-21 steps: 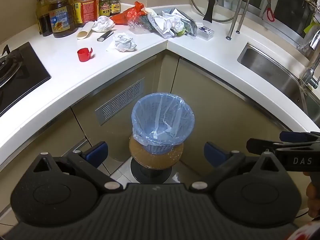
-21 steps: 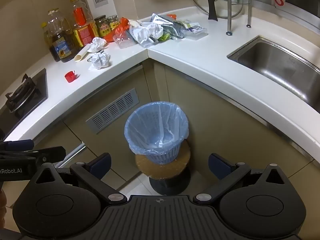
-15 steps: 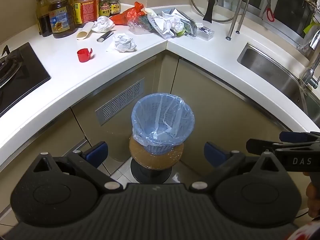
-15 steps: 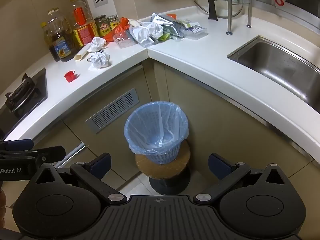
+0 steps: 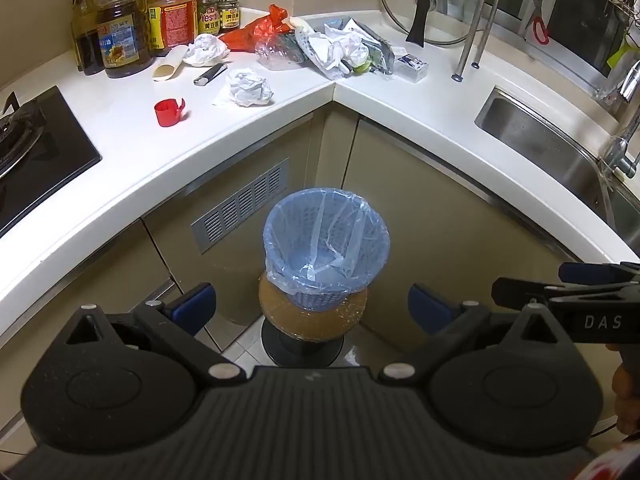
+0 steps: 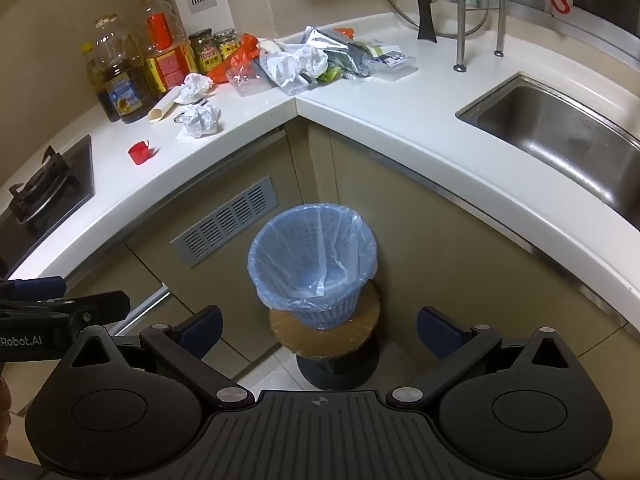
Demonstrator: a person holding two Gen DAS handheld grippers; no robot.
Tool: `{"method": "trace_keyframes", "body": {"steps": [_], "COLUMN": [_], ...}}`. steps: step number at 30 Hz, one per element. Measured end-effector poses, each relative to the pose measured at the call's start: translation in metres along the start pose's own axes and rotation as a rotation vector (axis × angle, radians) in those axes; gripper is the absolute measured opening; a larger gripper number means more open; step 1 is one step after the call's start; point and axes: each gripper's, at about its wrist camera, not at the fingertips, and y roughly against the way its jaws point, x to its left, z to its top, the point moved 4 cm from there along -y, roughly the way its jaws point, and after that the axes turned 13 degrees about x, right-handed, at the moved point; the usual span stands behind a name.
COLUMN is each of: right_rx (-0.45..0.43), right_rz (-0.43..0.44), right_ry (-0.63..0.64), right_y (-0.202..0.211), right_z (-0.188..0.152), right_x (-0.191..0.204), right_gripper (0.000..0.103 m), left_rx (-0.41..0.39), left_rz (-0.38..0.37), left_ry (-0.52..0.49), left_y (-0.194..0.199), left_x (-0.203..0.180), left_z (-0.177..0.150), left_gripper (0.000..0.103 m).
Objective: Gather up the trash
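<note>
Below both wide-spread fingers (image 5: 192,307), lined bin (image 5: 326,248) on stool, crumpled paper (image 5: 249,88) on counter (image 5: 400,120)

Counts on the counter and floor

Two paper balls (image 5: 249,88), one red cap (image 5: 169,112), two jars (image 5: 208,11), one bin (image 5: 326,252), one sink (image 6: 560,136), one lighter (image 5: 210,74).

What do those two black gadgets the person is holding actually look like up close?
Both are matte black plastic. The left gripper has a ribbed central body, two rounded disc-like housings, silver pivot pins and angled link arms ending in dark blue fingers. The right gripper is built the same way. Seen side-on, one carries white lettering "DAS", the other "Robot.AI". No cables or sleeves show.
</note>
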Motion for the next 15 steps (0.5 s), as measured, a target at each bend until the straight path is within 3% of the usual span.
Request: {"method": "trace_keyframes", "body": {"steps": [15], "right_rx": [0.003], "right_rz": [-0.004], "right_ry": [0.001], "right_y": [0.0011], "right_z": [0.0015], "right_x": [0.0001], "right_gripper": [0.103], "left_rx": [0.0], "left_rz": [0.0], "left_ry": [0.001], "left_y": [0.0017], "left_x": [0.0043], "left_z": [-0.0016], "left_gripper": [0.102]}}
